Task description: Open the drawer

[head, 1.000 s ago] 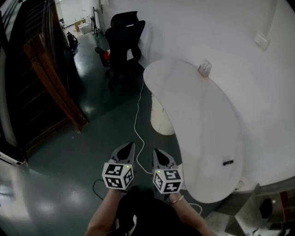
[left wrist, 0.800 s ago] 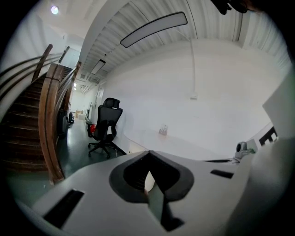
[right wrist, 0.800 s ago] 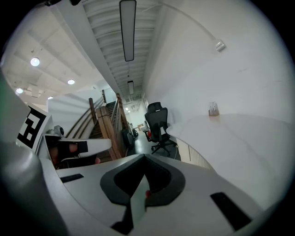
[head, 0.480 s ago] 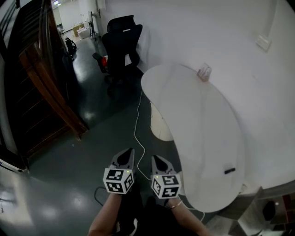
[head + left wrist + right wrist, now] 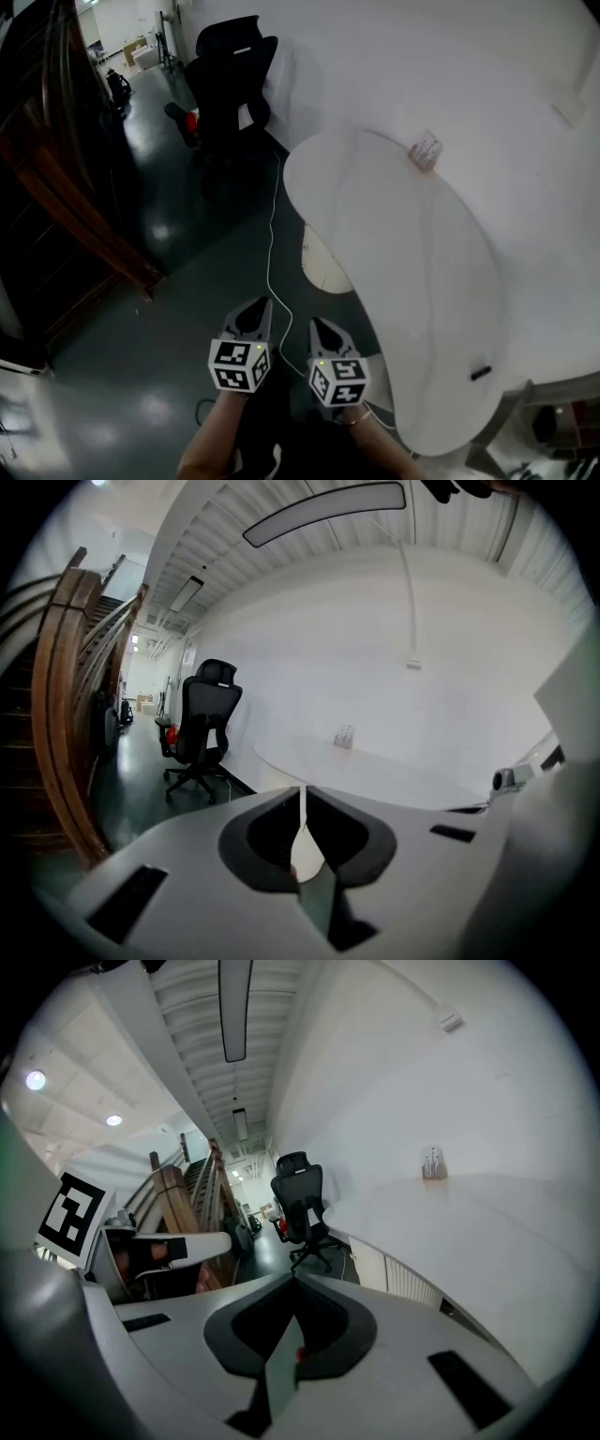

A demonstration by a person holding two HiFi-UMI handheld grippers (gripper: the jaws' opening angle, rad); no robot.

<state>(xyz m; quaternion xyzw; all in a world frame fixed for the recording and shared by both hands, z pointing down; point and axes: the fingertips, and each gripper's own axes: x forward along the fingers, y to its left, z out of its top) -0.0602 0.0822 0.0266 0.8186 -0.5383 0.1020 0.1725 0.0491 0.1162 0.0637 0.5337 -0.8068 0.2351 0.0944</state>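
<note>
No drawer shows plainly in any view. In the head view both grippers are held side by side low at the centre, above the dark floor and left of the white curved table [image 5: 412, 253]. My left gripper [image 5: 261, 305] points toward the table's near end. Its jaws [image 5: 302, 789] stand almost together and are just starting to open, with nothing between them. My right gripper [image 5: 317, 324] is beside it, its jaws [image 5: 293, 1279] shut and empty. A white rounded base [image 5: 323, 264] stands under the table's edge.
A black office chair [image 5: 225, 80] stands ahead near the wall. A white cable [image 5: 272, 253] runs across the floor toward the grippers. A wooden staircase [image 5: 66, 206] fills the left. On the table are a small clear holder [image 5: 427, 150] and a small black object [image 5: 481, 373].
Both grippers and the head view have moved forward along the floor. The table now lies closer and larger at the right, and the chair has shifted toward the upper left.
</note>
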